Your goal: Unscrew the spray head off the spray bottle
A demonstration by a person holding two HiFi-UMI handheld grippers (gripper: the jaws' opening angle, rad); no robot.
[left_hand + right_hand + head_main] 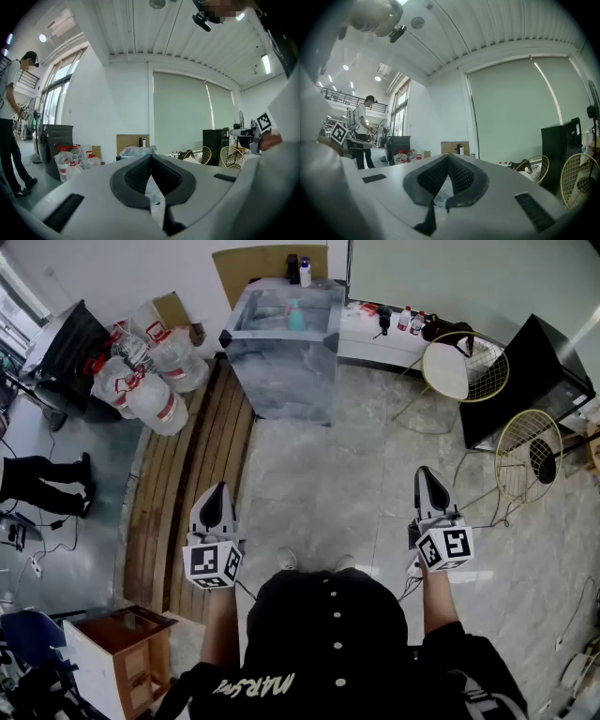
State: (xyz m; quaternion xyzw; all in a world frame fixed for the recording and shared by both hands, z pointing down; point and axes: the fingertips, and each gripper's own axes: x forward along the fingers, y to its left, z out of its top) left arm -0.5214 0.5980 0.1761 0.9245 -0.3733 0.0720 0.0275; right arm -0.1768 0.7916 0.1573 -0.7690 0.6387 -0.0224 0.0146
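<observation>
A teal spray bottle (295, 315) stands upright on a grey table (281, 371) at the far middle of the room, well ahead of both grippers. My left gripper (217, 488) is held in the air over the wooden floor strip, its jaws shut with nothing between them. My right gripper (425, 472) hangs level over the tiled floor, also shut and empty. In the left gripper view the left gripper (151, 157) points toward the distant table (136, 151). In the right gripper view the right gripper (448, 157) shows pads pressed together.
Large water jugs (150, 381) crowd the far left. Two wire chairs (464, 367) (528, 456) and a black cabinet (530, 367) stand at the right. A wooden stool (122, 643) sits near left. Another person's legs (42, 479) show at the left edge. A low white shelf (375, 334) holds small bottles.
</observation>
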